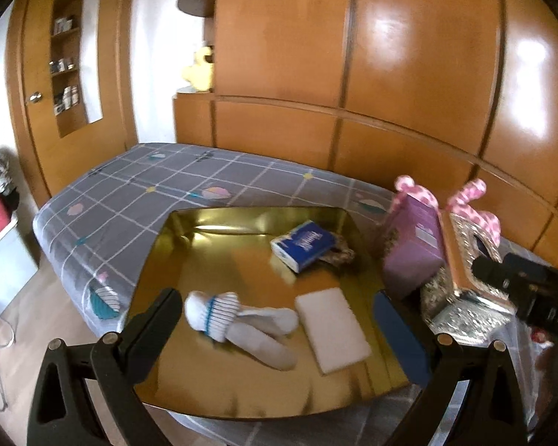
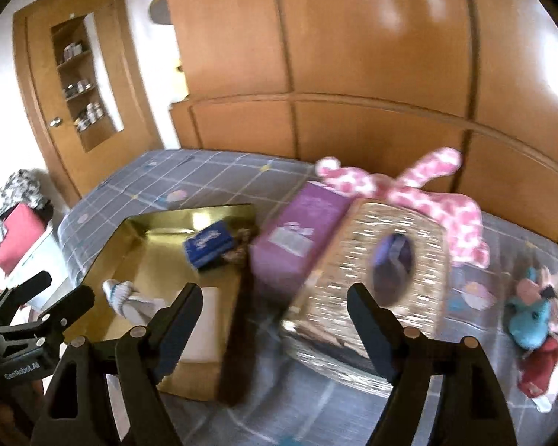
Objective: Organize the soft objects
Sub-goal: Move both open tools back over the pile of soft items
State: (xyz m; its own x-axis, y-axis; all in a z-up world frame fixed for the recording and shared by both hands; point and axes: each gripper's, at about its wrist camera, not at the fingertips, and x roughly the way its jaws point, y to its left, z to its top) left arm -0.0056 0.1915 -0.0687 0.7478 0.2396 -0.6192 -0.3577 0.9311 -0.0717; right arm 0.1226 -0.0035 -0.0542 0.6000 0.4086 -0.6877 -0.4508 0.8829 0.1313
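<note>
Left gripper hovers over gold tray on bed, fingers apart, empty. White socks lie limp in tray beside white pad: light, floppy, best pinched at bunched striped cuff. Right gripper fingers apart, empty, facing woven basket; pink plush behind, squashy.

Wooden wardrobe, niche door

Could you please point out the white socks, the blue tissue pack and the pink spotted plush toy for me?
white socks [image 1: 241,321]: left wrist view, on the striped cuff area.
blue tissue pack [image 1: 304,246]: left wrist view, on its printed top face.
pink spotted plush toy [image 2: 454,215]: right wrist view, on its body.
</note>
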